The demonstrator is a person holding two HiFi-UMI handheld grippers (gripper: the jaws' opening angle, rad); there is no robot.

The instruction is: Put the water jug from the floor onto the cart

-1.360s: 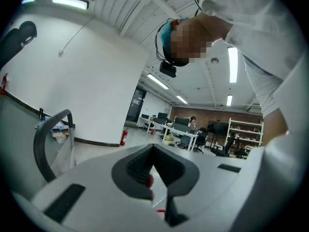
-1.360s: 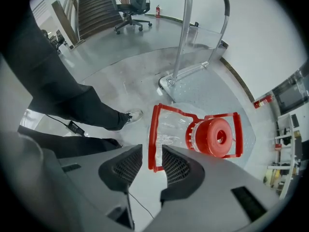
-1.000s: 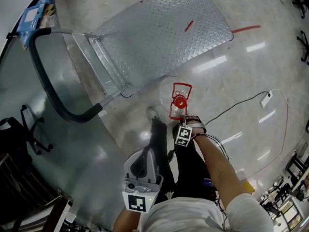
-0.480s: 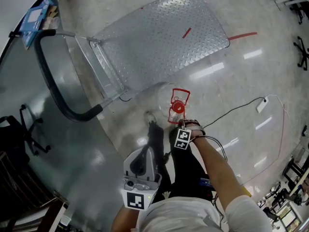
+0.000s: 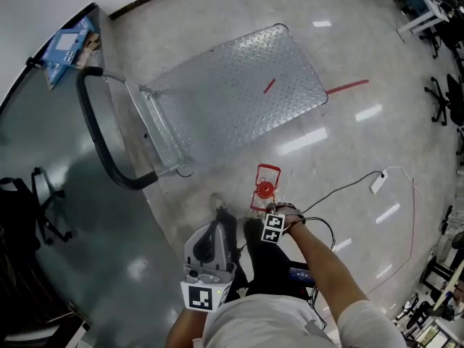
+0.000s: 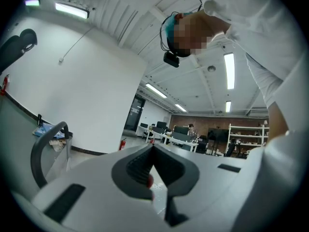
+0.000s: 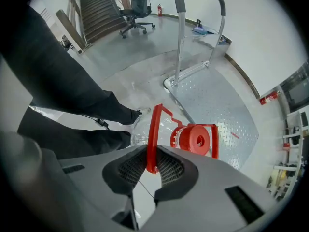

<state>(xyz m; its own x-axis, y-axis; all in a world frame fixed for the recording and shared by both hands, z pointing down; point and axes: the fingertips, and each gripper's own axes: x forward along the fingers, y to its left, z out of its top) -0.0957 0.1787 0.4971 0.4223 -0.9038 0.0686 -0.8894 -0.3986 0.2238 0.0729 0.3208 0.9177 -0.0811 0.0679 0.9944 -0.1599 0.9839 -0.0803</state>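
The water jug point(image 5: 259, 194) is clear plastic with a red cap point(image 7: 198, 139) and a red carry handle point(image 7: 153, 129). It hangs just in front of the person's feet, short of the cart's near edge. My right gripper point(image 5: 268, 209) points straight down over it, and its pads point(image 7: 169, 167) press the handle's bar on both sides while the jaws ease slightly open. Pointing level at the lower left, my left gripper point(image 5: 216, 223) is shut with nothing in it. The cart's steel deck point(image 5: 239, 93) lies beyond, its black push handle point(image 5: 94, 136) at the left.
A black cable with a white power strip point(image 5: 377, 183) trails on the floor to the right. A red tape line point(image 5: 346, 88) lies past the cart's right edge. Office chairs point(image 5: 442, 96) stand far right. The person's shoe point(image 5: 217, 203) is beside the jug. A blue box point(image 5: 69, 46) sits behind the cart handle.
The right gripper has come up with the jug's handle in its jaws, and the jug has risen with it. The left gripper rose a little. The floor and cart look farther away.
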